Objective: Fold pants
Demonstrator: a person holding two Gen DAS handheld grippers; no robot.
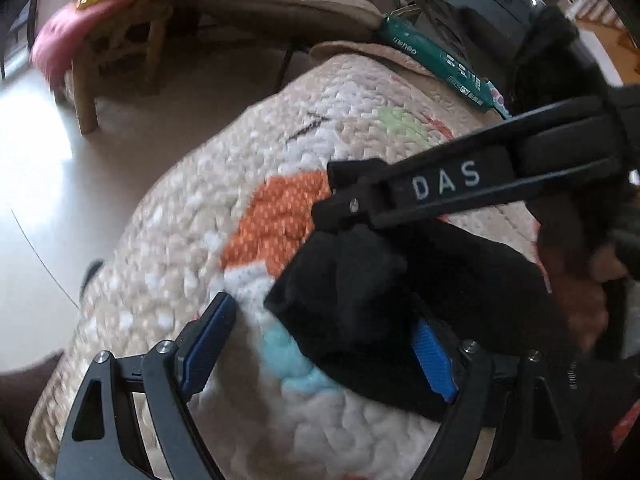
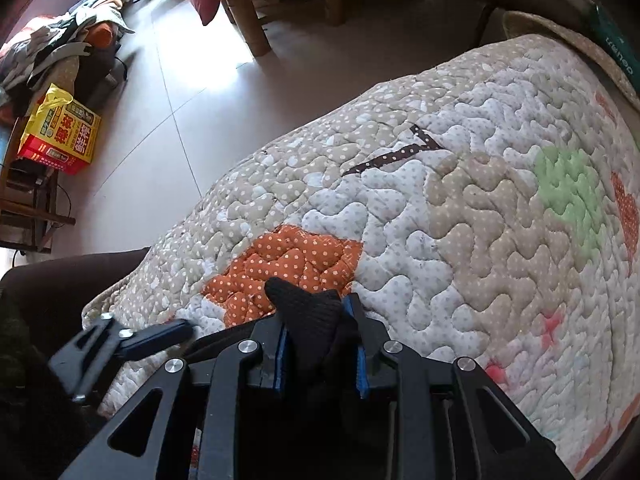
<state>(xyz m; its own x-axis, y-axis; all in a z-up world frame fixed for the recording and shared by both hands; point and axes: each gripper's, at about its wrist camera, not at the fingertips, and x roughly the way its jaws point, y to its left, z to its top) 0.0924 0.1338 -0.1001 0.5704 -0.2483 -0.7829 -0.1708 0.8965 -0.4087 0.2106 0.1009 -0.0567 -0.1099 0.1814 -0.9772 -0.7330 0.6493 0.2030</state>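
Black fabric is what we have in hand: the right tongs (image 2: 320, 354) are pinching a bunched corner of the black pants (image 1: 400, 304), a knitted point of cloth sticking up between the 2 blue pads (image 2: 359, 364). The rest of the pants lies as a dark heap on the quilt (image 2: 460, 208), toward its near edge, partly over the orange patch (image 2: 288, 268).

Our left tongs (image 1: 320, 344) hang spread wide just above the quilt. One blue pad lies against the near edge of the heap and the other stands clear over bare quilt, so they hold nothing.

We judge the step to be getting a 2nd hold so the garment can be lifted and spread. To do it well, we should bring the left tongs onto a separate edge of the cloth, not the same bunch, and take only the pants, never the quilt beneath. The right grip looks shallow and lumpy, so we should pull gently.

Beyond the quilt, a green packet (image 1: 440, 60) lies at its far edge, and a wooden stool (image 2: 256, 12) stands on the pale floor.
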